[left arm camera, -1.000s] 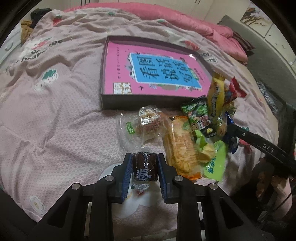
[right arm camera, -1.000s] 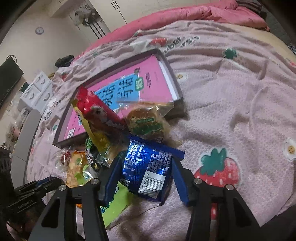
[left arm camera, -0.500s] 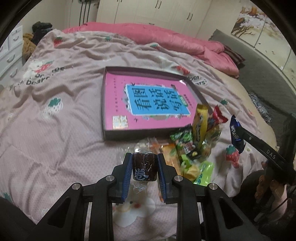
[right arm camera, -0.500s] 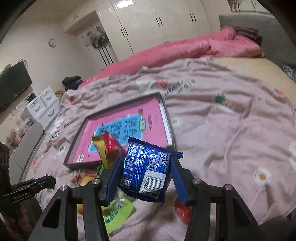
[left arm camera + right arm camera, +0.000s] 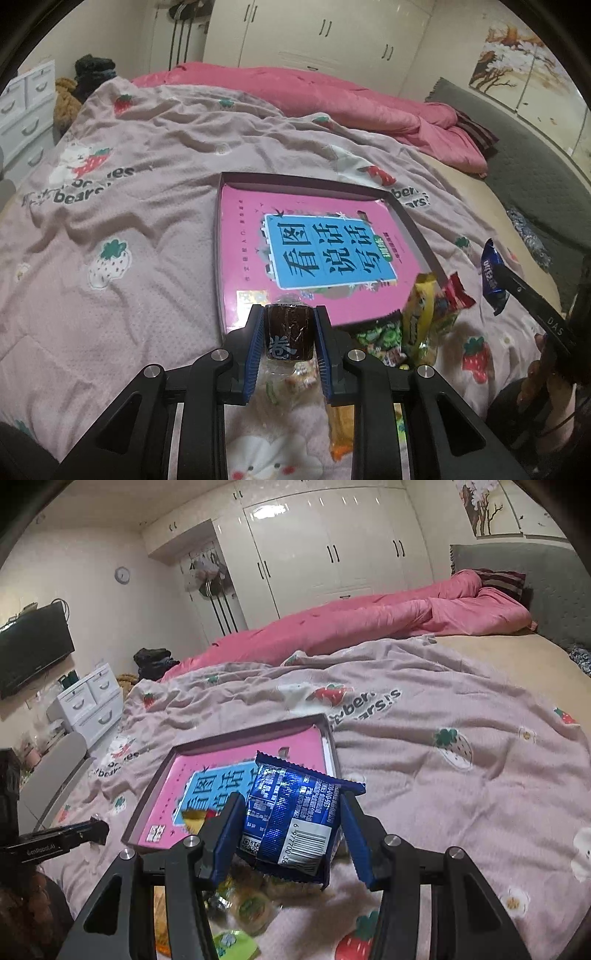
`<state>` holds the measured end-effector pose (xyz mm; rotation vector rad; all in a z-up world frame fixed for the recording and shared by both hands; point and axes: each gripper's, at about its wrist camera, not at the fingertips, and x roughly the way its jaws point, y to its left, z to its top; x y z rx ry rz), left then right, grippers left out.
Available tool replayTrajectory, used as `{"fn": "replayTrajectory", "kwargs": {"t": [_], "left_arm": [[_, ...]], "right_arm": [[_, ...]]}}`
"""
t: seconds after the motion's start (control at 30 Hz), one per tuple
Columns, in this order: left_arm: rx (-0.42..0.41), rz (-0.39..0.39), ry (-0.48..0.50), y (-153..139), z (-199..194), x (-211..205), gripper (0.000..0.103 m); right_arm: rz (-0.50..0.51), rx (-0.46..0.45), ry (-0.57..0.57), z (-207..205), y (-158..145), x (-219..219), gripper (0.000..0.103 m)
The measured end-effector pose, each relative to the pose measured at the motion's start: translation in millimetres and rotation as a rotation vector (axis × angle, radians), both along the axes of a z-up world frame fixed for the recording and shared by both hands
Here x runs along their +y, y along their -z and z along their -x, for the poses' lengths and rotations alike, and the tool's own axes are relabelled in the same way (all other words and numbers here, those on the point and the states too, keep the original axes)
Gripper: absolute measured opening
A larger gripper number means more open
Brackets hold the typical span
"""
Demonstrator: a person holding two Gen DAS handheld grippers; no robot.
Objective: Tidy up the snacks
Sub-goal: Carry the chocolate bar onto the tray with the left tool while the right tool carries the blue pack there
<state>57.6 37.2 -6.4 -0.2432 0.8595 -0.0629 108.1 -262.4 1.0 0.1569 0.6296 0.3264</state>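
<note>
My left gripper (image 5: 289, 336) is shut on a small dark brown wrapped snack (image 5: 289, 332), held above the near edge of a shallow box (image 5: 413, 225) that has a pink and blue book (image 5: 314, 254) in it. My right gripper (image 5: 291, 830) is shut on a blue foil snack packet (image 5: 295, 819), held in the air near the box's near right corner (image 5: 325, 722). That packet also shows at the right of the left wrist view (image 5: 493, 280). A pile of loose snacks (image 5: 421, 328) lies on the bedspread in front of the box.
The box and snacks lie on a pink strawberry-print bedspread (image 5: 122, 229). A rolled pink duvet (image 5: 332, 99) lies along the far side. White drawers (image 5: 88, 701) and a television (image 5: 33, 646) stand to the left of the bed, wardrobes (image 5: 332, 554) behind.
Both grippers have risen from the snack pile, each keeping hold of its snack. The views have tilted up from the bedspread toward the room.
</note>
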Motion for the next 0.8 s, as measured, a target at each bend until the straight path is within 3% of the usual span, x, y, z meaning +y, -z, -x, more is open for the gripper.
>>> {"fn": "replayTrajectory", "kwargs": {"t": [0.63, 0.8], "left_arm": [[0.011, -0.013, -0.031, 19.6, -60.9, 4.7, 0.027], [0.015, -0.038, -0.014, 27.4, -72.5, -0.9, 0.027]], "right_arm": [[0.032, -0.006, -0.077, -54.7, 16.9, 19.2, 0.053], [0.024, 0.034, -0.105, -67.6, 27.1, 23.6, 0.053]]}}
